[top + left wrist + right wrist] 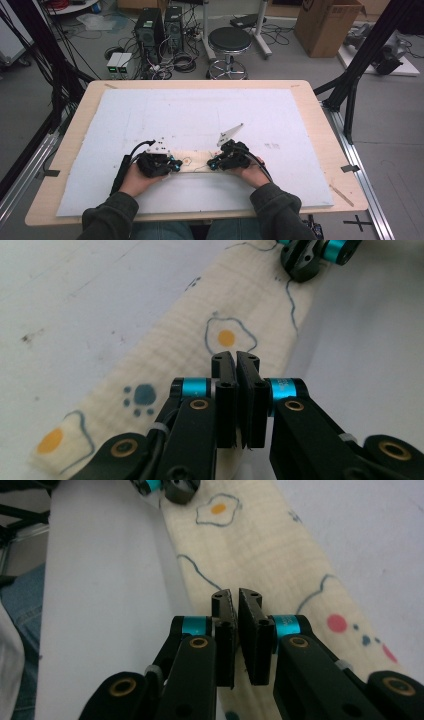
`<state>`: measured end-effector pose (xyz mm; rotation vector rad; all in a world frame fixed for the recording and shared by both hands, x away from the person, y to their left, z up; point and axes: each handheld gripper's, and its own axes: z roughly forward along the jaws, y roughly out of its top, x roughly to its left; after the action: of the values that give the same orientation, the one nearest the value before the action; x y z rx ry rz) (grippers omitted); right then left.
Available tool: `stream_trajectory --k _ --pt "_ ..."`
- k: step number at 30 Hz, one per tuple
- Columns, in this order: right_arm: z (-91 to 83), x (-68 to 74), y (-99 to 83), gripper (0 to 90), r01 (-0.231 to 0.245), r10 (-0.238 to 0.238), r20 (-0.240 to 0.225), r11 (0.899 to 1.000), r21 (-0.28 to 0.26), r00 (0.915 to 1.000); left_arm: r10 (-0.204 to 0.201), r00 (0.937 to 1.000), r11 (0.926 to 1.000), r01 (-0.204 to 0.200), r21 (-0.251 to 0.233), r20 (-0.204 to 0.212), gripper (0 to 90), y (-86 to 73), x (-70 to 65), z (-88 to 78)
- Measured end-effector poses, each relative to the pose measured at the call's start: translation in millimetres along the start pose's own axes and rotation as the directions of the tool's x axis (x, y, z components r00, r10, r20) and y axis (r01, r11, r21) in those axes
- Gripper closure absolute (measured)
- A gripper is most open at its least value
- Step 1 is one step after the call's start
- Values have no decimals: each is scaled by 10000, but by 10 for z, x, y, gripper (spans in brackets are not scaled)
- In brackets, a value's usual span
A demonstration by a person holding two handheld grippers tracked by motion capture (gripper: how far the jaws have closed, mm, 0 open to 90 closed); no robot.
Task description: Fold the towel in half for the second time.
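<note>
A long cream cloth [195,162] printed with fried eggs and paw marks lies as a narrow strip on the white foam sheet [200,115], near the front edge. My left gripper [177,164] sits at the strip's left end. Its jaws [235,357] are closed together over the cloth [200,340], pinching the fabric. My right gripper [212,164] is at the strip's right end, also shut [236,594] on the cloth [260,545]. Each gripper view shows the other gripper's tip at the strip's far end: the right gripper [310,260] and the left gripper [175,487].
The foam sheet covers most of a wooden table [330,130]. Behind the table stand a black stool [229,42], computer towers [157,30] with cables, and a cardboard box [327,25]. Black frame posts [350,95] rise at both sides.
</note>
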<state>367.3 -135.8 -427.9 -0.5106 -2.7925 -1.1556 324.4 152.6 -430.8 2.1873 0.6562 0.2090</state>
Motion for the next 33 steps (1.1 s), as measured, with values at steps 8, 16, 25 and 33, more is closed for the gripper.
stream_trajectory --k 8,16,25,33 --pt "-101 -14 -147 800 93 -89 297 9998 -149 9995 -9 9997 9997 15 229 -262 819 -96 64 -122" --pt "-274 -37 -331 769 29 -13 690 9997 -226 9976 -1 9991 9996 14 288 -434 756 -165 102 -218" --pt "-501 -105 -565 722 -223 278 1226 9987 -459 9921 25 9981 9999 -16 158 -610 673 -228 131 -304" --pt "-623 -145 -686 680 -383 478 1479 9971 -665 9878 -201 9971 9998 198 -58 -733 636 -297 153 -352"
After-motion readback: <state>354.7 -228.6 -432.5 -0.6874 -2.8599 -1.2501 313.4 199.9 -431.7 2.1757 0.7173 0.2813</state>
